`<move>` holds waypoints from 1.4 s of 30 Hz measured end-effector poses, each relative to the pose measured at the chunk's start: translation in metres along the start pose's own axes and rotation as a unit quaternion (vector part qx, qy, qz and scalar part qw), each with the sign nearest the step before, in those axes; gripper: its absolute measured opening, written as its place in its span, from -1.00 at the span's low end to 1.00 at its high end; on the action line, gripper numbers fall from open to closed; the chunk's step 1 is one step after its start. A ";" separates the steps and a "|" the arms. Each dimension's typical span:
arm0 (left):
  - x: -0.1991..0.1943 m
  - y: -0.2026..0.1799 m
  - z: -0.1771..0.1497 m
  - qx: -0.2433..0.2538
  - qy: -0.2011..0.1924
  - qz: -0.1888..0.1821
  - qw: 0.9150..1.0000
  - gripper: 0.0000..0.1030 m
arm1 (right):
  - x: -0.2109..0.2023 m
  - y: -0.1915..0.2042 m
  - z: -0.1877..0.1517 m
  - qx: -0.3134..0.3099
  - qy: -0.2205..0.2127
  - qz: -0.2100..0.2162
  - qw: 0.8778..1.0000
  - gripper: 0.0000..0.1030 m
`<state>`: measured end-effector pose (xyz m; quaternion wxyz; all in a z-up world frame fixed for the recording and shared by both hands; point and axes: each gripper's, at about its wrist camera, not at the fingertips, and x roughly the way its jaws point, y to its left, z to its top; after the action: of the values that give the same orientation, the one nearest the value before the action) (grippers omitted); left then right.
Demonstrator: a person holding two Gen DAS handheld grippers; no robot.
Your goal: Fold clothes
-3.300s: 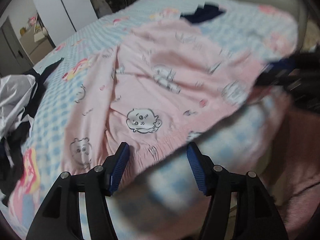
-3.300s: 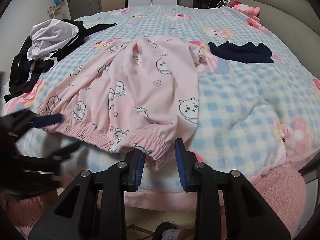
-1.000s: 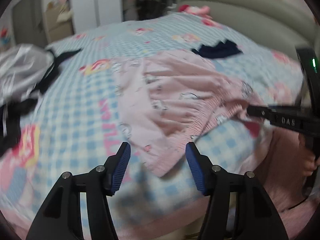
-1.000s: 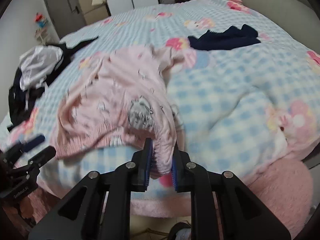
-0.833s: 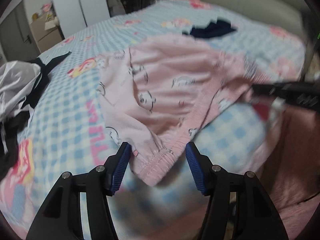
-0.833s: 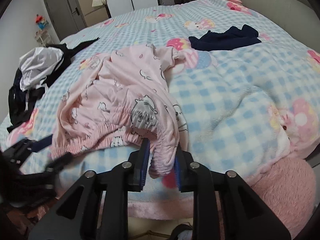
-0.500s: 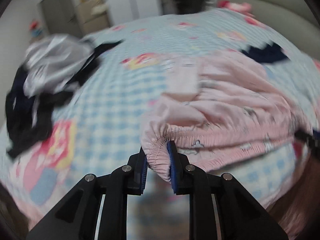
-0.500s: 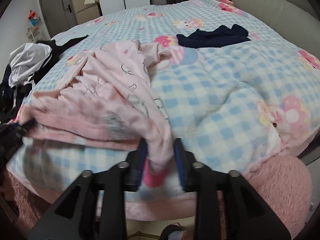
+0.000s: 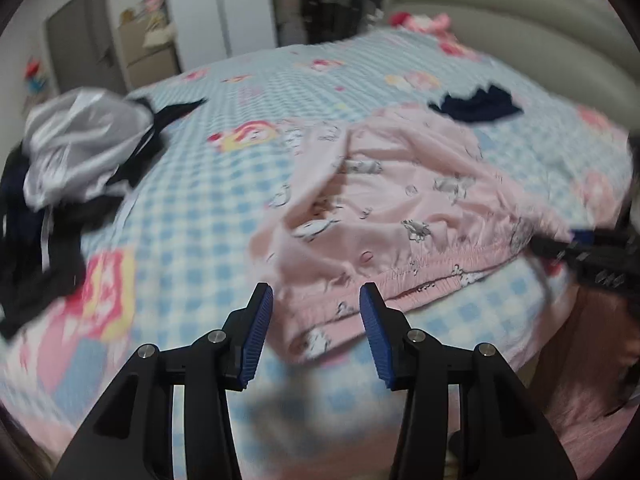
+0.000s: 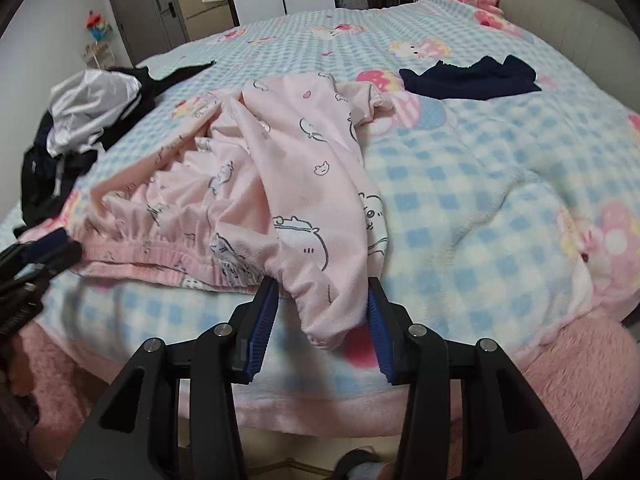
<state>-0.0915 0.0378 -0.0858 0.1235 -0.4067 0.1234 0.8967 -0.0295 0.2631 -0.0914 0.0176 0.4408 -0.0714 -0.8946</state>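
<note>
Both our grippers, clamped on the waistband half a second ago, now stand spread with nothing held. Around us on the bed lie a navy garment far off and a silver-and-black heap at left. Pink printed pajama pants lie doubled at the near edge. Our left gripper hovers over the waistband; our right gripper straddles a drooping corner.

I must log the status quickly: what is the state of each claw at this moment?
Left claw: open, holding nothing, at the pink pyjama's waistband.
Right claw: open, pyjama corner lying loose between its fingers.
</note>
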 end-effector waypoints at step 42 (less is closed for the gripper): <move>0.027 0.105 -0.014 -0.353 0.039 -0.209 0.911 -0.73 | 0.044 -0.014 0.063 0.057 0.076 0.176 0.980 -0.81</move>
<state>-0.1333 -0.0621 -0.1027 0.1518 -0.4750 -0.2844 0.8188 -0.1060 0.2799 -0.0897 0.1556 0.4880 -0.1970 -0.8360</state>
